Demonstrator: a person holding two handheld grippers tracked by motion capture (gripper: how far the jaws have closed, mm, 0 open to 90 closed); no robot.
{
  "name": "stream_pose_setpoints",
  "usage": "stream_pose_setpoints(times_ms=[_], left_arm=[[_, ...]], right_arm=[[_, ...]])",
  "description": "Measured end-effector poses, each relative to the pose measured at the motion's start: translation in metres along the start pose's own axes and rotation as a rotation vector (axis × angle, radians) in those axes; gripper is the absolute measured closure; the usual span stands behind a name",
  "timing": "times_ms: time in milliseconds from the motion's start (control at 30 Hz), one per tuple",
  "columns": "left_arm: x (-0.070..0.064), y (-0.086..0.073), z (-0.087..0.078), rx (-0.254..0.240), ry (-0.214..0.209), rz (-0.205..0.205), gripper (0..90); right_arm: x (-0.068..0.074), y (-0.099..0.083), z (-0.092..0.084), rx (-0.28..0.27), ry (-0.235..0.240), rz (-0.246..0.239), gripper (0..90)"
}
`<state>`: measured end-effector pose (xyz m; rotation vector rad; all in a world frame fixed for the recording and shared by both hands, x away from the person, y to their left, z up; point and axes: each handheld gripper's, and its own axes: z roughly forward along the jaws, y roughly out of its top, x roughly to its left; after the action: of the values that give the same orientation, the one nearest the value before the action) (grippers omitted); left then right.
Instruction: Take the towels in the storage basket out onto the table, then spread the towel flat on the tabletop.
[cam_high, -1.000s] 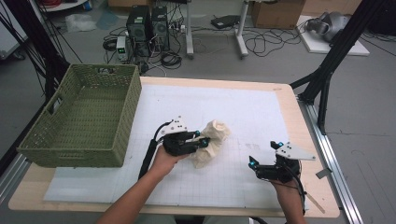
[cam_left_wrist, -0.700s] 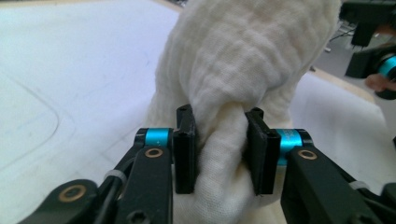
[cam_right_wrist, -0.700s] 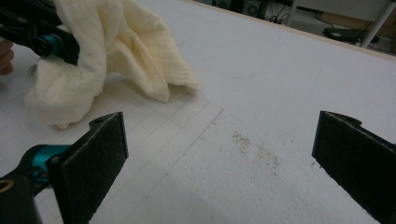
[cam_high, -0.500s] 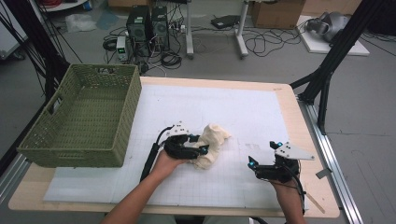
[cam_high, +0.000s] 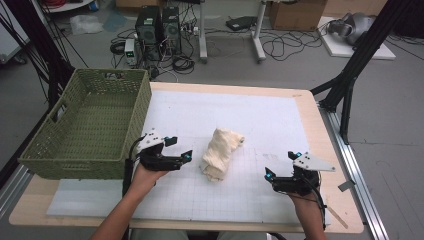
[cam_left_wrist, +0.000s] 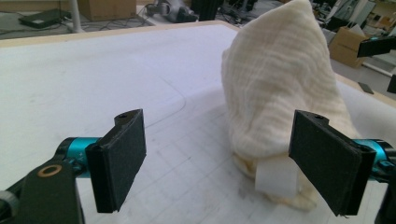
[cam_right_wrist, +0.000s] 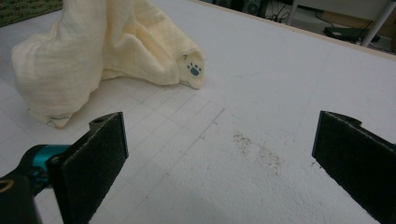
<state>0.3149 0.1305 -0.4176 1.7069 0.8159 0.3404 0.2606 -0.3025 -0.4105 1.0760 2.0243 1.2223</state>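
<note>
A wooden table (cam_high: 320, 125) bearing a white gridded mat (cam_high: 260, 125) stands in a workshop; computer towers (cam_high: 160, 25) and loose cables (cam_high: 285, 47) lie on the floor beyond its far edge. A green woven basket (cam_high: 85, 125) sits on the table's left side. A crumpled cream cloth (cam_high: 221, 152) rests on the mat near the centre, lying between the two tools and touching neither.

Left gripper (cam_high: 180, 152): held level just beside the basket's near right corner, pointing toward the cloth. Its jaws have just been opening and now stand wide apart with nothing between them. In the left gripper view (cam_left_wrist: 233, 172) the cloth (cam_left_wrist: 280, 93) rises as a tall bunched heap just beyond the right-hand pad, near it but apart; a white tag (cam_left_wrist: 276, 176) shows at the heap's base.

Right gripper (cam_high: 280, 167): held near the table's right front, well apart from the cloth. In the right gripper view (cam_right_wrist: 219, 163) its jaws stand wide open over bare mat marked by a faint smudge (cam_right_wrist: 257, 149); the cloth (cam_right_wrist: 93, 51) lies farther off toward the upper left, a small blue paw print (cam_right_wrist: 194, 69) visible on one corner.
</note>
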Motion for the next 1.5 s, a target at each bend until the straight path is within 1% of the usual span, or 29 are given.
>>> stream_pose_setpoints(times_ms=[33,100,133,200,233,300,367,433,500,700,833,900,1000,1067,1133,1267,1333,1400,1433,1467,1500], left_arm=[[0.001,-0.002,-0.004,-0.006,0.000,0.000,19.3],[0.003,-0.007,-0.010,-0.021,0.004,-0.007,19.3],[0.003,-0.008,-0.011,-0.020,0.007,-0.010,19.3],[0.005,-0.010,-0.012,-0.020,0.012,-0.011,19.3],[0.006,-0.011,-0.014,-0.028,0.014,-0.015,19.3],[0.008,-0.011,-0.016,-0.034,0.014,-0.005,19.4],[0.010,-0.011,-0.019,-0.040,0.017,-0.009,19.4],[0.013,-0.011,-0.020,-0.045,0.024,-0.015,19.4],[0.013,-0.012,-0.020,-0.042,0.022,-0.018,19.4],[0.014,-0.012,-0.021,-0.042,0.029,-0.014,19.4],[0.015,-0.012,-0.021,-0.047,0.028,-0.013,19.4],[0.015,-0.011,-0.022,-0.051,0.030,-0.013,19.4],[0.016,-0.011,-0.022,-0.053,0.027,-0.013,19.4],[0.017,-0.012,-0.022,-0.052,0.029,-0.013,19.4],[0.018,-0.012,-0.022,-0.051,0.033,-0.012,19.4],[0.019,-0.012,-0.023,-0.050,0.042,-0.013,19.4],[0.020,-0.012,-0.024,-0.054,0.047,-0.015,19.4],[0.021,-0.012,-0.024,-0.050,0.048,-0.015,19.4],[0.021,-0.012,-0.024,-0.049,0.048,-0.016,19.4],[0.021,-0.012,-0.023,-0.047,0.049,-0.016,19.4],[0.021,-0.012,-0.023,-0.045,0.048,-0.015,19.4]], right_arm=[[0.000,0.000,0.000,0.000,-0.002,-0.005,2.5],[0.000,0.000,0.001,0.003,-0.003,0.003,2.6],[0.000,-0.001,0.001,0.004,-0.003,0.000,2.6],[0.000,-0.001,0.002,0.008,-0.004,0.005,2.6],[0.000,-0.001,0.002,0.008,-0.004,0.004,2.6],[0.000,-0.001,0.003,0.007,-0.004,0.006,2.6],[0.000,-0.001,0.003,0.007,-0.006,0.002,2.6],[0.000,-0.001,0.004,0.012,-0.006,0.008,2.6],[0.000,0.000,0.006,0.012,-0.005,0.004,2.6],[0.003,0.001,0.008,0.017,0.007,0.000,2.5],[0.006,0.004,0.009,0.008,0.011,0.002,2.5],[0.008,0.008,0.012,0.009,0.030,-0.001,2.6],[0.015,0.013,0.017,0.018,0.046,-0.015,2.5],[0.019,0.018,0.021,0.016,0.055,-0.014,2.5],[0.023,0.022,0.025,0.011,0.077,-0.021,2.5],[0.035,0.032,0.037,0.020,0.123,-0.041,2.5],[0.042,0.038,0.044,0.023,0.146,-0.062,2.6],[0.048,0.044,0.050,0.026,0.171,-0.070,6.1],[0.051,0.048,0.053,0.027,0.194,-0.082,9.2],[0.053,0.050,0.056,0.029,0.210,-0.085,15.0],[0.056,0.053,0.059,0.026,0.238,-0.096,20.2]])
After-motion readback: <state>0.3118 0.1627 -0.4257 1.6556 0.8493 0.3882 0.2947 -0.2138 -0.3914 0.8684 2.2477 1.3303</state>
